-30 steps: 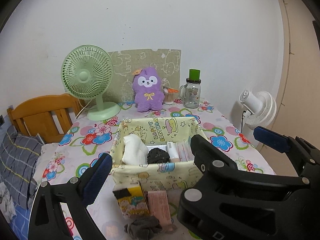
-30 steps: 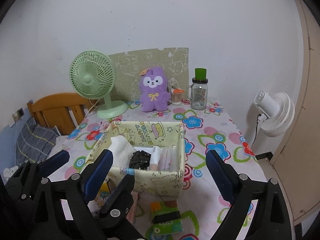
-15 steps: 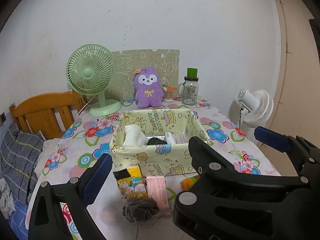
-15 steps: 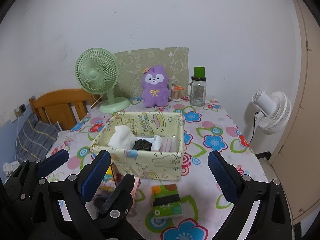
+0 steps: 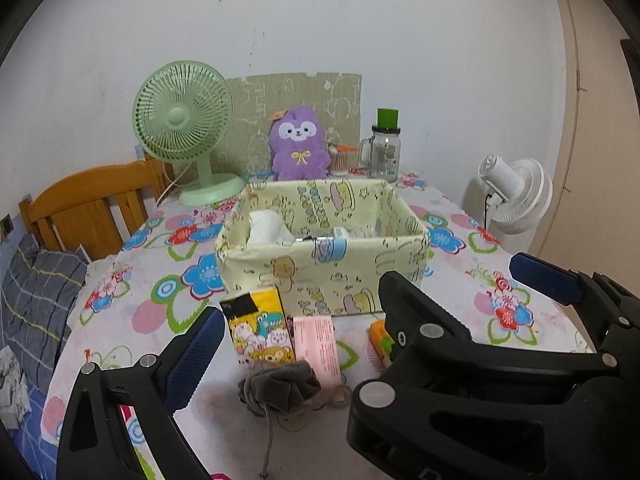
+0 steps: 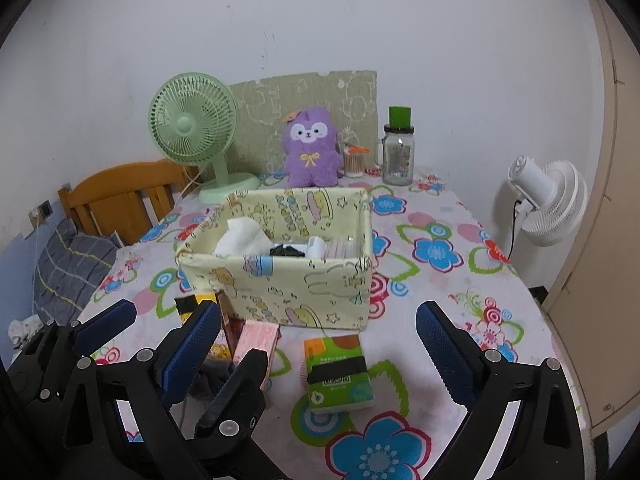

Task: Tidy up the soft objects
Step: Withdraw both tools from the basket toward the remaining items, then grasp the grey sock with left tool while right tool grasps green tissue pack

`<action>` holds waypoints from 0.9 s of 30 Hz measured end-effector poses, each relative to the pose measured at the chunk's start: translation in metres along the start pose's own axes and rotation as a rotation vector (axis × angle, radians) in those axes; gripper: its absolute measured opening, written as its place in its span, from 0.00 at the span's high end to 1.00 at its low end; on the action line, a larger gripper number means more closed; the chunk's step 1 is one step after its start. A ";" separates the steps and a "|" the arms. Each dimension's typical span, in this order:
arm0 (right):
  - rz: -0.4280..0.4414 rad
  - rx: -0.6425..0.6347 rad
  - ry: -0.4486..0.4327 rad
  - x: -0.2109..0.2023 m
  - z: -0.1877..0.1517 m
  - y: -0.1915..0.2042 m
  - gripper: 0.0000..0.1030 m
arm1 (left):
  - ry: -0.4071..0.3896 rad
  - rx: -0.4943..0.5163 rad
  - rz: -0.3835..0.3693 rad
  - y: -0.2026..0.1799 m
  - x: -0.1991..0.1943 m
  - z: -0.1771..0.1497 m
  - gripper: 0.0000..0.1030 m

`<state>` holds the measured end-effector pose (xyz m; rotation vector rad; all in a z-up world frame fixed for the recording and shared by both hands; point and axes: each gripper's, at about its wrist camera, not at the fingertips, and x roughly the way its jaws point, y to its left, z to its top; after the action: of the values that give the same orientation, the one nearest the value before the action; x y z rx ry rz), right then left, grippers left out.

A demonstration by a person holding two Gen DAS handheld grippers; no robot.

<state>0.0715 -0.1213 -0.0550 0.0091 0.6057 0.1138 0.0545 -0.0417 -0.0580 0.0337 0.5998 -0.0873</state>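
Bench (image 6: 448, 292) carries the fabric bin (image 6: 280, 280), partly filled; tissue packs and a grey pouch (image 5: 280, 386) lie just in front. Likely step: choosing the next soft item, which calls for lowering onto the green pack (image 6: 340, 372). Right tool (image 6: 316, 344) and left tool (image 5: 360, 308) both gape wide, holding nothing.

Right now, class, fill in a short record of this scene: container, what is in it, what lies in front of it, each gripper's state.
container: yellow fabric basket on the floral tablecloth
inside basket: white cloth, black item, pink packs
in front of basket: green tissue pack, pink pack, cartoon tissue pack, grey pouch
left gripper: open, holding nothing
right gripper: open, holding nothing
behind basket: green fan, purple plush, glass jar
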 end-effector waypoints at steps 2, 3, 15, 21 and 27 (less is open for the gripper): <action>-0.002 0.004 0.008 0.004 -0.005 -0.001 0.03 | 0.009 0.000 0.001 0.000 0.004 -0.004 0.02; -0.005 0.006 0.017 0.007 -0.007 0.000 0.03 | 0.017 -0.001 0.002 0.000 0.005 -0.006 0.02; 0.004 0.021 0.076 0.037 -0.029 0.000 0.04 | 0.080 -0.029 -0.003 0.008 0.032 -0.028 0.03; 0.002 0.018 0.115 0.054 -0.037 0.003 0.03 | 0.116 -0.040 -0.002 0.012 0.045 -0.036 0.19; 0.015 0.029 0.132 0.065 -0.039 0.002 0.03 | 0.113 -0.033 0.036 0.014 0.051 -0.038 0.39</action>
<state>0.1021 -0.1131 -0.1234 0.0340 0.7387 0.1206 0.0768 -0.0288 -0.1178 0.0175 0.7135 -0.0404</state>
